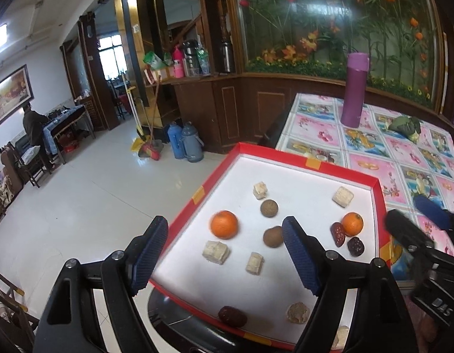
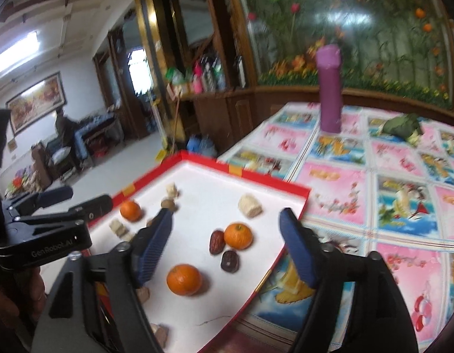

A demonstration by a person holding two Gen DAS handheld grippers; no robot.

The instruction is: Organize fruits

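Both the left tool (image 1: 224, 257) and the right tool (image 2: 227, 247) are hovering with fingers spread apart and empty over the red-rimmed tray (image 1: 288, 158) sitting at the surface's (image 1: 403, 153) corner. Inside are lying oranges (image 1: 224, 224), and a red date (image 1: 338, 234) lies lengthwise pointing away beside another orange (image 1: 352, 223). Only the right wrist view is showing a third orange (image 2: 184, 279) near its tool

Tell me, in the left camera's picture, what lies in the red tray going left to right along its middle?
Orange → brown round fruit → red date → second orange, touching that date. All lie in the red tray.
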